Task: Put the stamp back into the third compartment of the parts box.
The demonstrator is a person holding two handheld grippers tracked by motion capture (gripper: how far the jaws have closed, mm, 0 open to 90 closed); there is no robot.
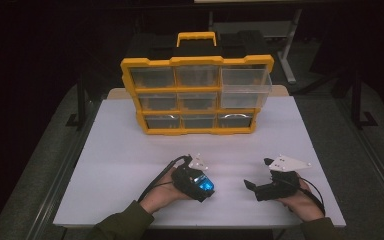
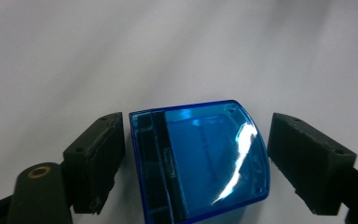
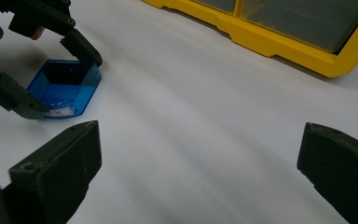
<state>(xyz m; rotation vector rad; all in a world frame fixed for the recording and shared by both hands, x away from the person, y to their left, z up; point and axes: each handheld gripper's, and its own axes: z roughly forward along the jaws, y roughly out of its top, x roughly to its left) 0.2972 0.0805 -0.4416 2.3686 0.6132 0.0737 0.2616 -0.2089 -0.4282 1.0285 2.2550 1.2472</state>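
A clear blue plastic box [image 2: 200,158] lies on the white table [image 1: 125,150], near its front edge. My left gripper [image 2: 196,122] points down over the blue box [image 1: 207,187] and straddles it. Its jaws are open: one pad sits right beside the box's side, the other stands a gap away. In the right gripper view the same box [image 3: 65,88] lies between the left gripper's [image 3: 51,74] two black fingers. To the right, my right gripper [image 1: 258,173] lies low over the table. My right gripper [image 3: 200,133] is open wide, with only bare table between its jaws.
A yellow drawer organizer [image 1: 197,92] with clear drawers stands upright at the back of the table; its lower edge [image 3: 270,42] is in the right gripper view. Its top right drawer [image 1: 245,85] is pulled out. Dark floor surrounds the table.
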